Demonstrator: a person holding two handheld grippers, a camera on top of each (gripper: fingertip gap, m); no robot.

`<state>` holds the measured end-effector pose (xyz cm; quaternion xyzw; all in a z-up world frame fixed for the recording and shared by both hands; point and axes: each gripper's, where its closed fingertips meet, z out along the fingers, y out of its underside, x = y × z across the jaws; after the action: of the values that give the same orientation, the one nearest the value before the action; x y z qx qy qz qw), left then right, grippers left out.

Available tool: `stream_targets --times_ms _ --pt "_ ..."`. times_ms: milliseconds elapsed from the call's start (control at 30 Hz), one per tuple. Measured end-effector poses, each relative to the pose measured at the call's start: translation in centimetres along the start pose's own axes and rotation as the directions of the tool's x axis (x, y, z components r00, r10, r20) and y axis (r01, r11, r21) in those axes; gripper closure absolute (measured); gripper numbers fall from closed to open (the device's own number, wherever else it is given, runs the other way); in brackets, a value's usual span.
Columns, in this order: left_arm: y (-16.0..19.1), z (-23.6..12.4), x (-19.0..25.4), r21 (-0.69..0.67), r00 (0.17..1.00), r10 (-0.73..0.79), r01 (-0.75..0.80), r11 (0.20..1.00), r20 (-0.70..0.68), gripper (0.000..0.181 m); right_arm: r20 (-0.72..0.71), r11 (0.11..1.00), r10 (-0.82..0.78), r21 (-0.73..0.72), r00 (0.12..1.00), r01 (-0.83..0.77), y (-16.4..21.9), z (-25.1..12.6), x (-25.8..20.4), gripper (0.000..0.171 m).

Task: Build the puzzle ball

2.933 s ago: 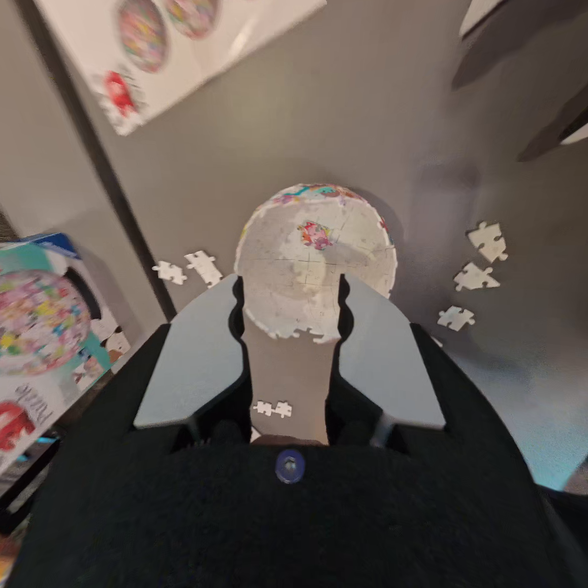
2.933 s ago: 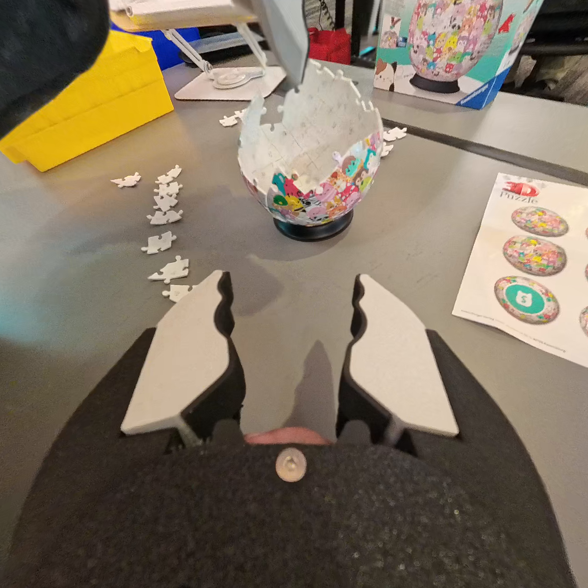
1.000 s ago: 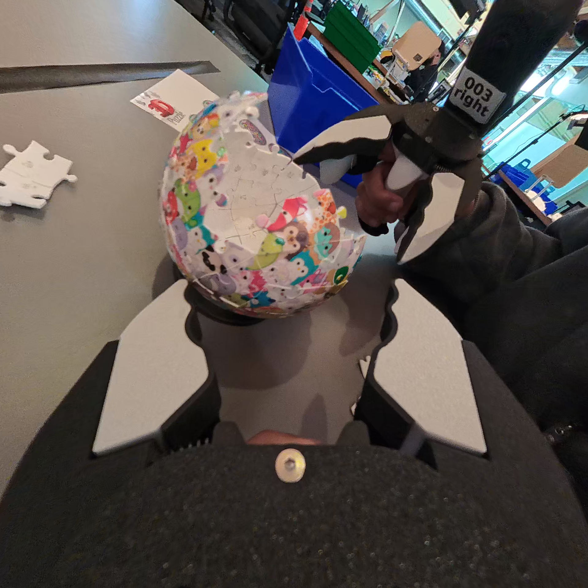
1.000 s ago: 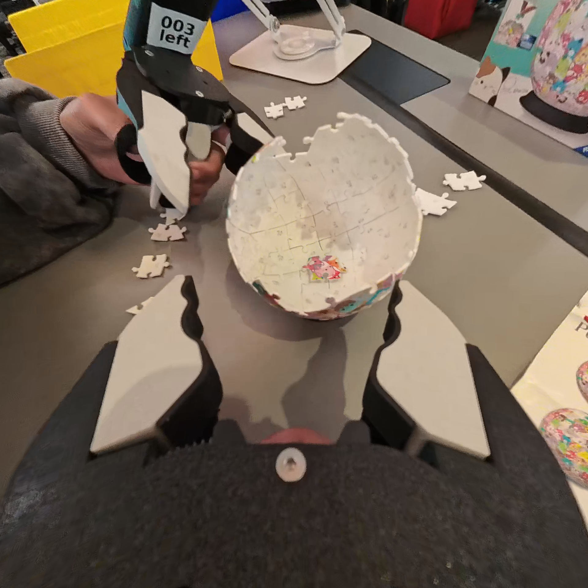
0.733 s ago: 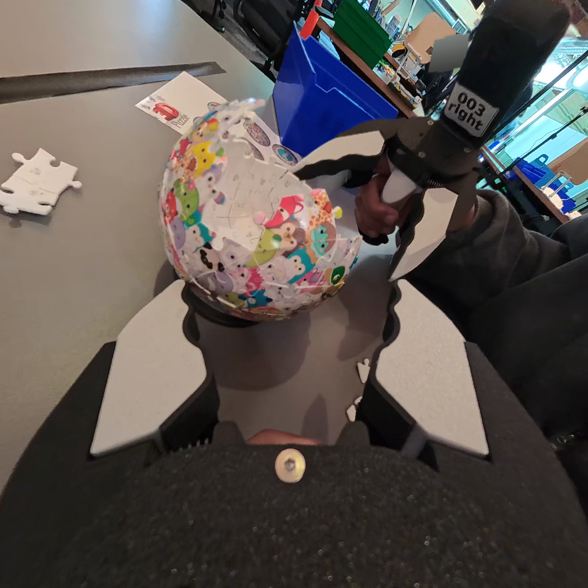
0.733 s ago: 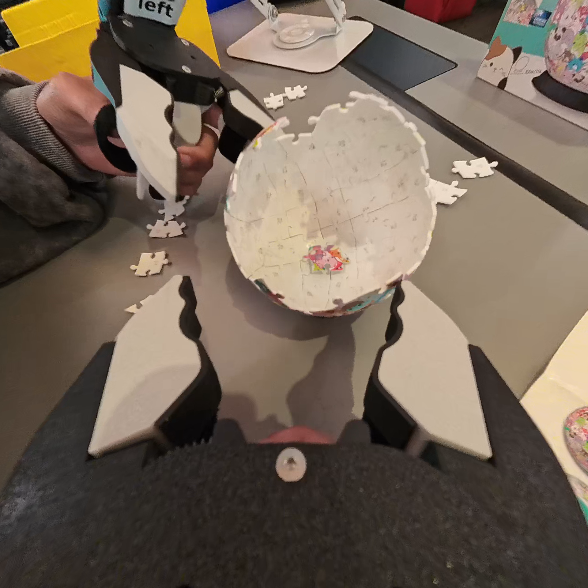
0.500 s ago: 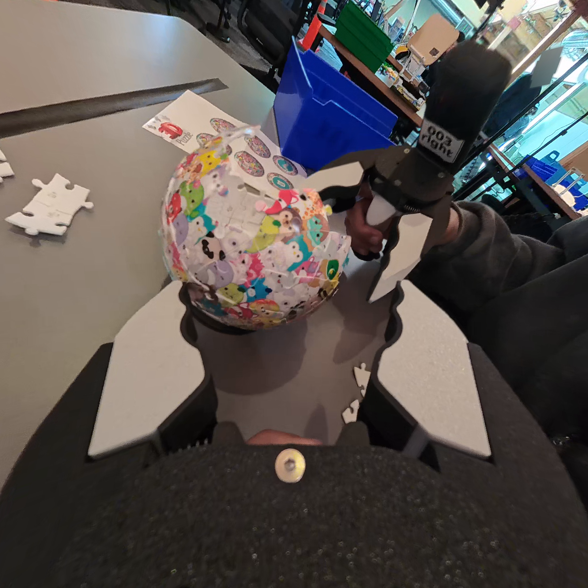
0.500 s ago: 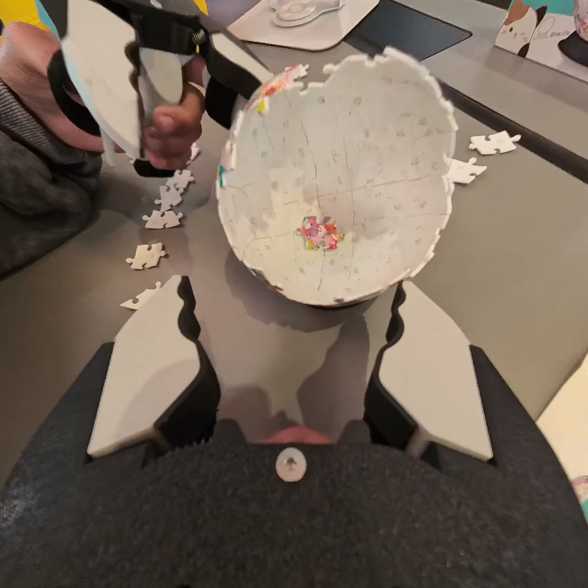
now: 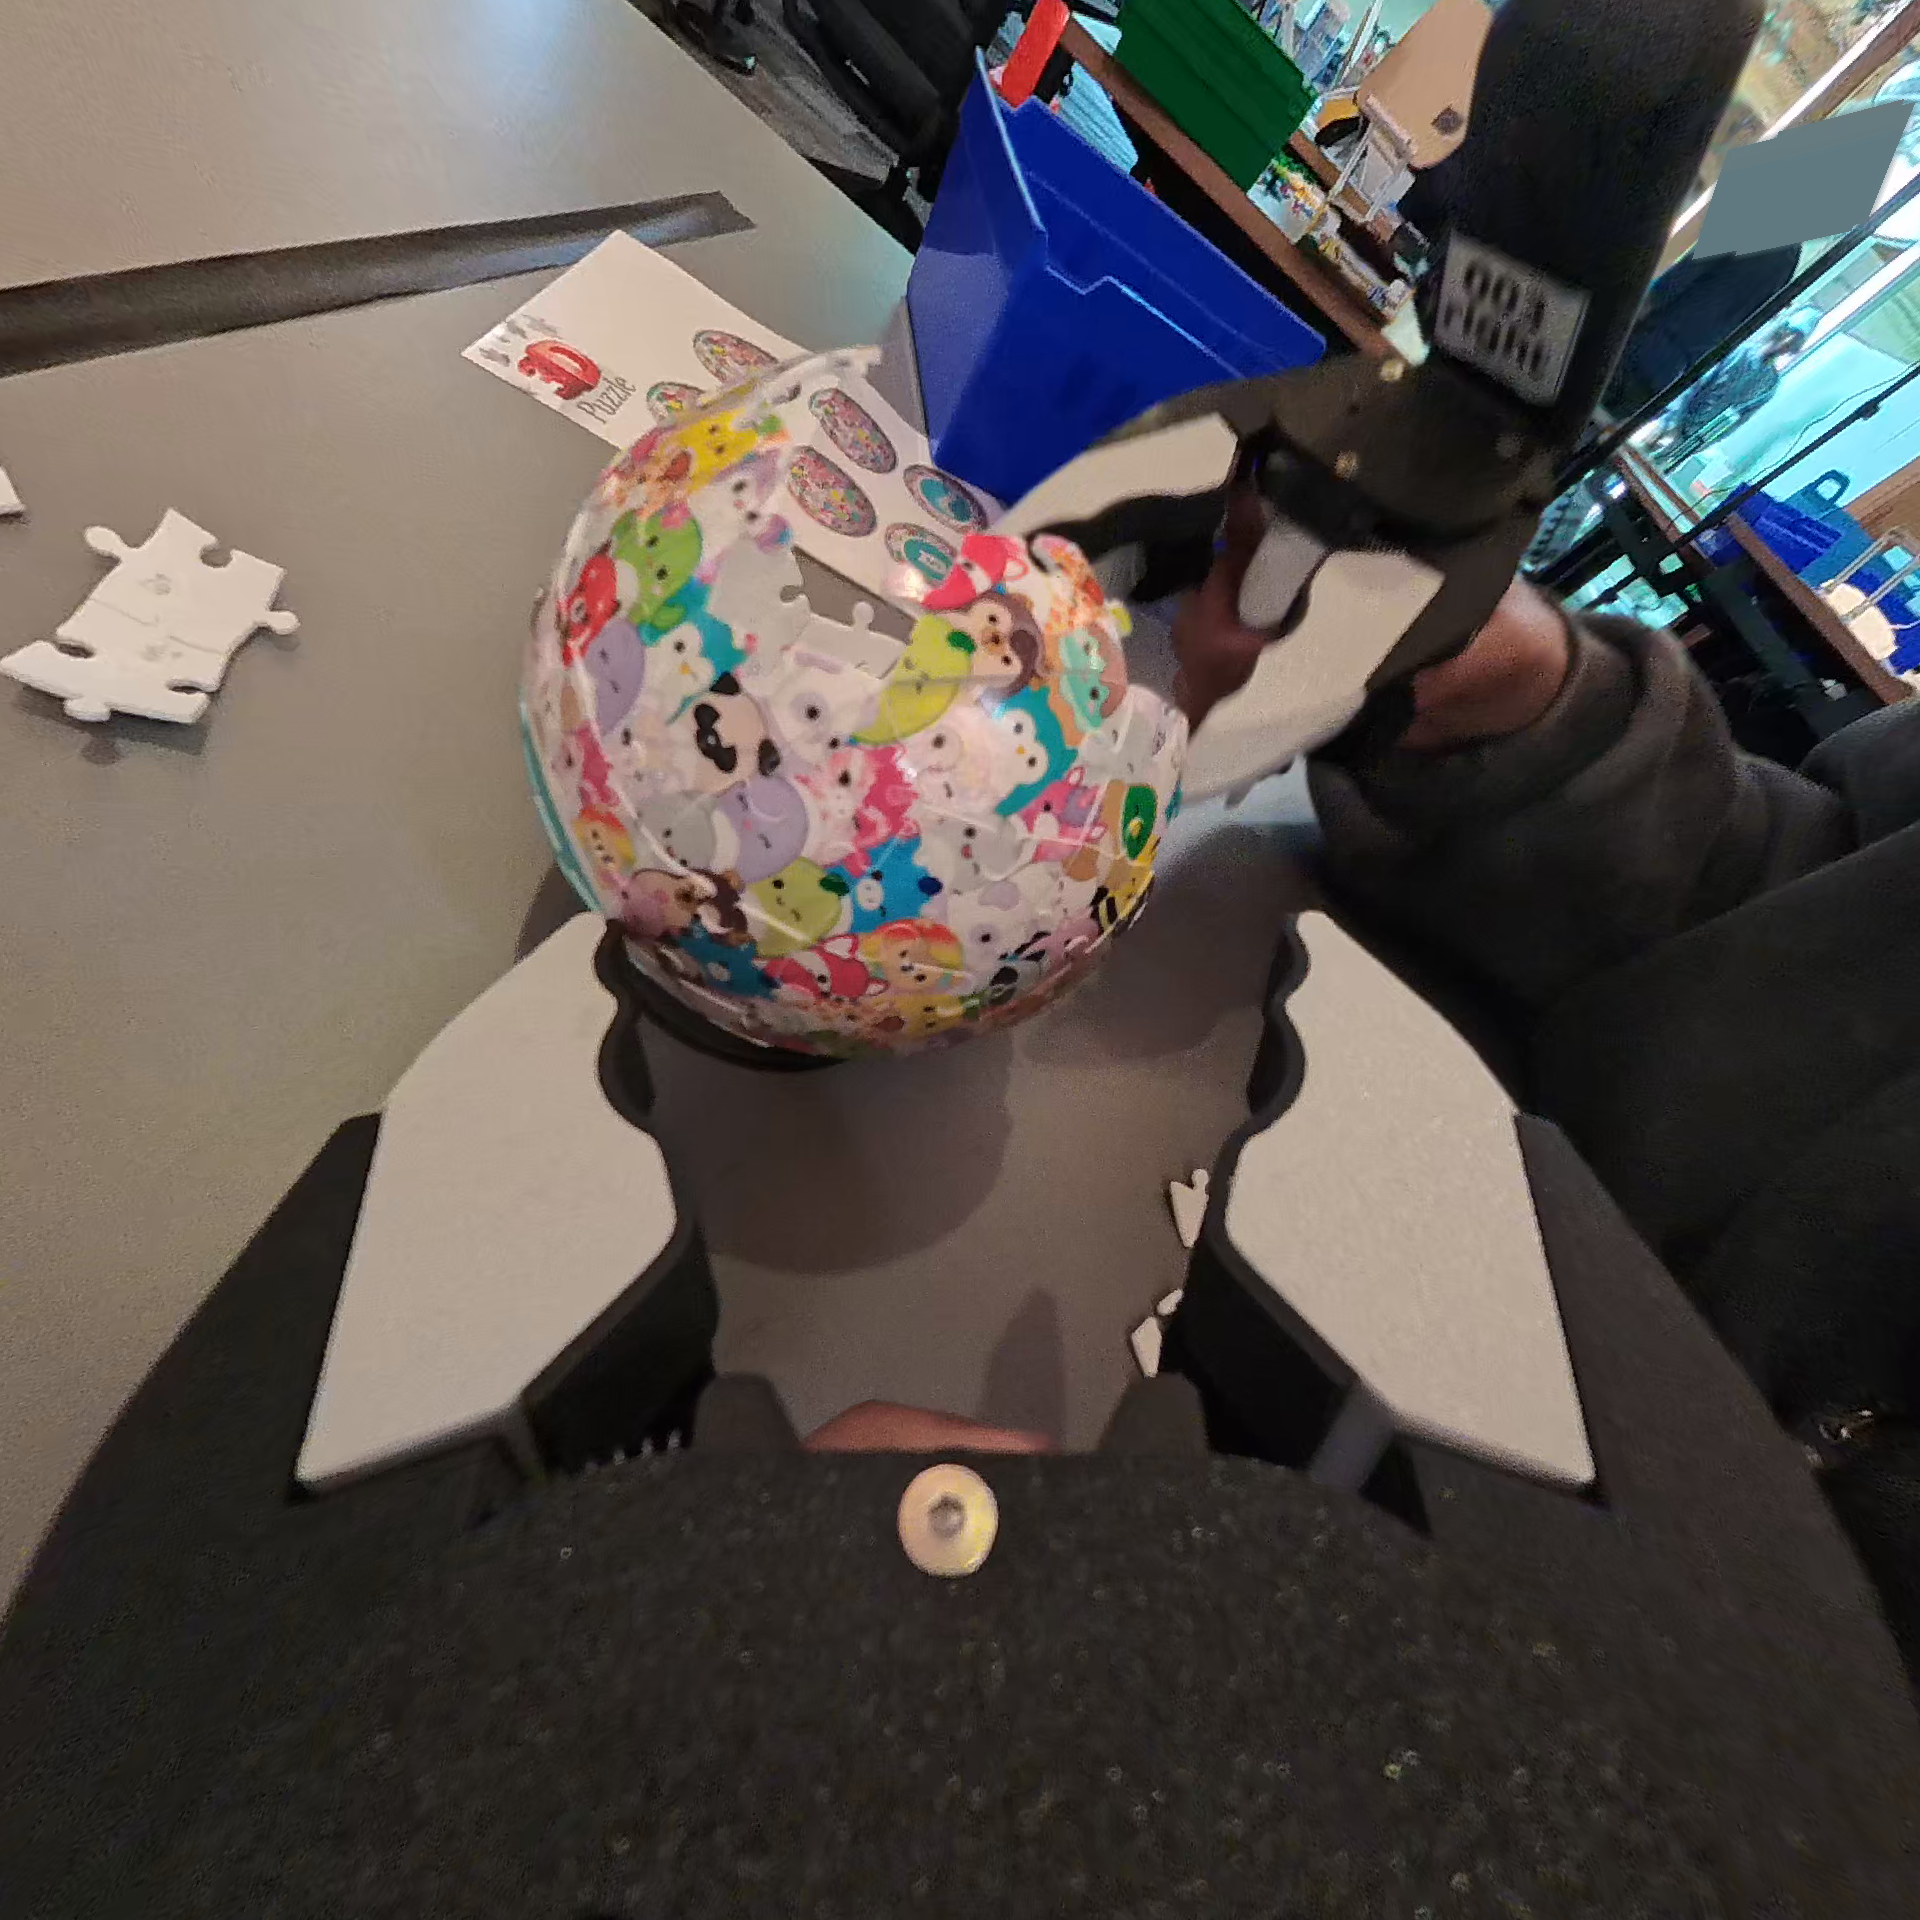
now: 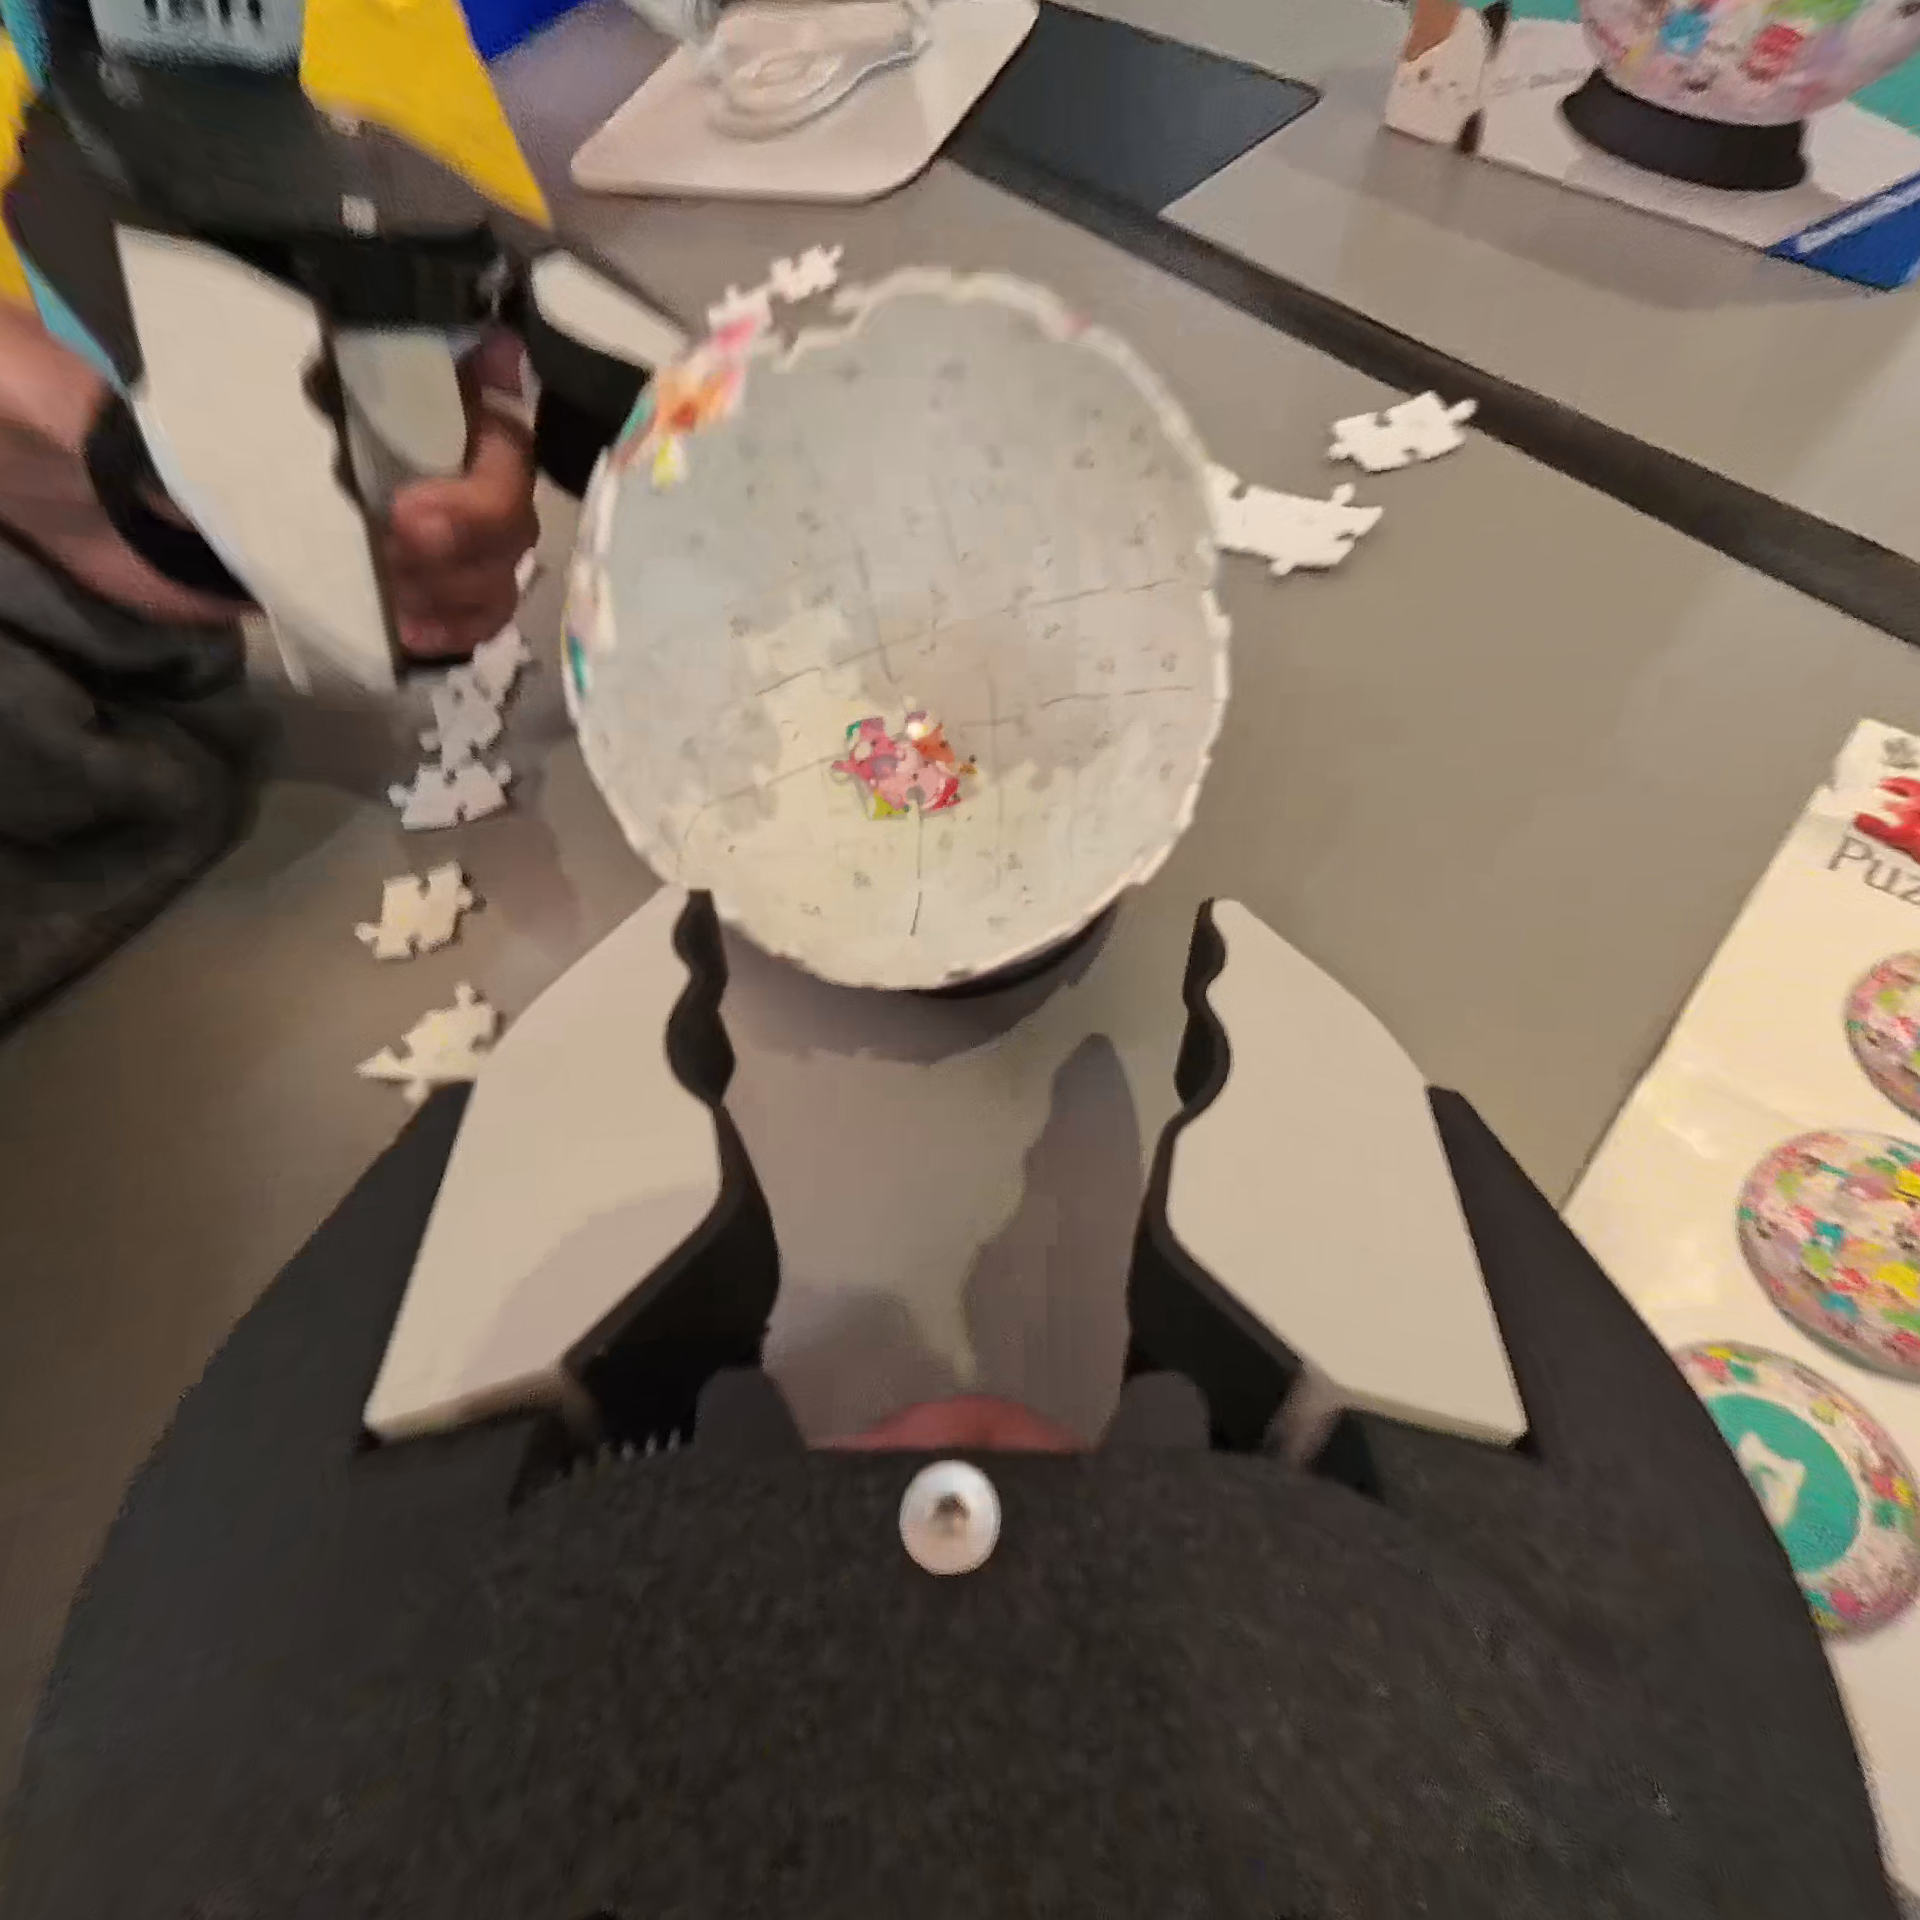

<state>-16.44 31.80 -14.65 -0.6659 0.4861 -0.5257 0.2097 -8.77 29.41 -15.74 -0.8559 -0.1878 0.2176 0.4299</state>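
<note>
In the left wrist view the left gripper (image 9: 940,1049) fills the lower half of the frame with its jaws spread wide and nothing between them; its left fingertip sits just beside the dark stand under the puzzle ball (image 9: 852,717), though whether it touches is hard to tell. The ball stands at the centre of that frame on the grey table (image 9: 260,883), its colourful printed shell facing this camera and its unfinished opening turned toward the upper right. The right gripper (image 9: 1236,634) shows at the upper right of the frame, held in a hand, its jaws parted on either side of the ball's far rim; contact cannot be made out. In the right wrist view the right gripper (image 10: 945,966) is parted and empty, its tips low at the near edge of the ball (image 10: 894,644), whose white inside faces the camera with one loose coloured piece (image 10: 902,767) lying at the bottom. White loose pieces (image 10: 426,914) lie at the left of that frame, an instruction sheet (image 10: 1787,1195) at the right edge, and the puzzle box (image 10: 1704,94) at the upper right.
</note>
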Motion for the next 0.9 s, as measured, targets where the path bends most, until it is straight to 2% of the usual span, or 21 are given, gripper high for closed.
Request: stream_targets --times_ms 100,233,400,533,767,900 --pt "0.0 -0.1 0.1 -0.006 1.000 0.024 -0.024 1.000 0.017 0.068 -0.027 0.992 0.128 0.017 0.991 -0.128 -2.0 -1.2 1.8 0.112" --pt "-0.1 -0.2 0.3 0.003 0.999 0.042 -0.043 0.999 0.030 0.069 -0.045 0.946 0.276 -0.163 0.960 -0.280 -1.1 -0.3 2.9 0.135" --pt "-0.1 -0.7 0.9 0.024 0.998 0.062 -0.063 0.998 0.028 0.069 -0.142 0.888 0.261 -0.352 0.955 -0.295 0.6 1.6 3.1 0.139" --pt "0.2 -1.2 0.9 0.035 0.998 0.063 -0.064 0.997 0.027 0.070 -0.238 0.856 0.193 -0.434 0.952 -0.282 1.4 2.4 3.8 0.144" --pt "1.0 -1.6 0.8 0.046 0.999 0.046 -0.045 0.998 -0.014 0.070 -0.290 0.819 0.193 -0.478 0.937 -0.317 1.8 3.3 4.0 0.162" --pt "0.9 -1.6 0.9 0.056 0.999 0.041 -0.039 0.998 -0.028 0.070 -0.300 0.813 0.213 -0.473 0.930 -0.339 1.6 3.6 3.9 0.166"
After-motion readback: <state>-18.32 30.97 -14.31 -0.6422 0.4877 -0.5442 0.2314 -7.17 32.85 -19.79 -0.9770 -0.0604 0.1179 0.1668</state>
